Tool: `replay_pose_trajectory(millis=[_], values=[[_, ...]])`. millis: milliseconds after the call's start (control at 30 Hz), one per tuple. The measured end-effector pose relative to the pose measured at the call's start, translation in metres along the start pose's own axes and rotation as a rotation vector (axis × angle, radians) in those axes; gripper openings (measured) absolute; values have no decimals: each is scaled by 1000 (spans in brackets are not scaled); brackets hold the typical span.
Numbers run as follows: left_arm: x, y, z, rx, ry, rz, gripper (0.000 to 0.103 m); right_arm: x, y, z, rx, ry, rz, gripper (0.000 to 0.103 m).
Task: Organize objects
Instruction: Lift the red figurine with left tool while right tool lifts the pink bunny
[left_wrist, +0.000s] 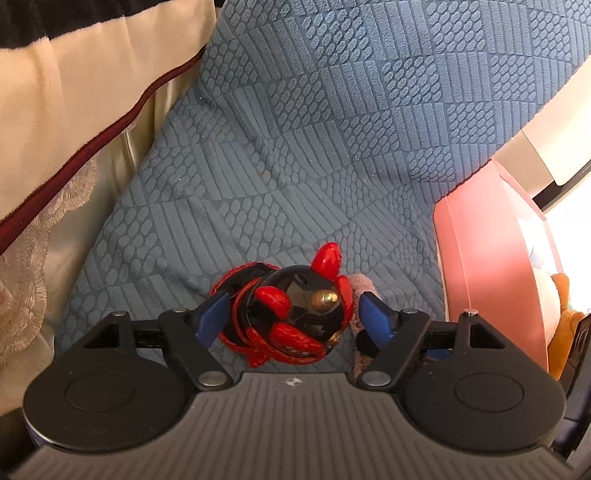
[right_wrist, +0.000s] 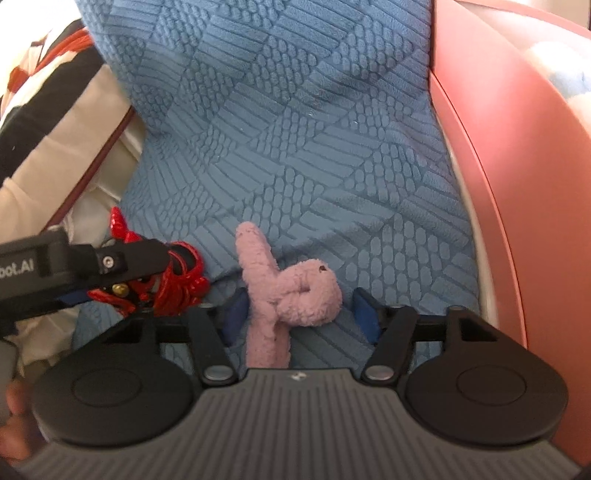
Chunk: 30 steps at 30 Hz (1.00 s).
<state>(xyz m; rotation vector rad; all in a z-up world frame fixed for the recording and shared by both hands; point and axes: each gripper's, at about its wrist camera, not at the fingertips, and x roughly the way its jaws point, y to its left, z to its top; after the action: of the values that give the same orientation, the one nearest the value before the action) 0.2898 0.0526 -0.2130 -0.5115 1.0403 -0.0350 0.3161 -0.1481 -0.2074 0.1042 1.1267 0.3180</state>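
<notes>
Toys on the blue cover: red-black figure between spread left fingers, pink plush between spread right fingers.

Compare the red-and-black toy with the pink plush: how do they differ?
The red-and-black toy is glossy and hard-looking, with gold studs; the pink plush is matte and fuzzy. The toy is a rounded clump; the plush is long, with limbs sticking out. Both lie on the blue textured cover, each between open tongs: left, right.

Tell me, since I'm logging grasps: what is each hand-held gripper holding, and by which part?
Neither is holding anything yet. The left hand-held gripper stands open around the red-and-black toy; the right hand-held gripper stands open around the pink plush.
</notes>
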Motion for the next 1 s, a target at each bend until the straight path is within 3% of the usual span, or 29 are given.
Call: replay_pose_trajectory(millis=[233,633,833,1000], values=[[3,-3,-1,8,4,-13,81,-12,-4,4,21,-43,-18,47],[8,-17,-10,110,-1,55,80,-18,-11,11,30,-56,-50,47],[12,-20,-14,137,-19,110,70,-23,-8,9,11,-69,-66,47],[7,-18,-16,138,-27,93,70,-29,-10,4,-2,-65,-66,47]])
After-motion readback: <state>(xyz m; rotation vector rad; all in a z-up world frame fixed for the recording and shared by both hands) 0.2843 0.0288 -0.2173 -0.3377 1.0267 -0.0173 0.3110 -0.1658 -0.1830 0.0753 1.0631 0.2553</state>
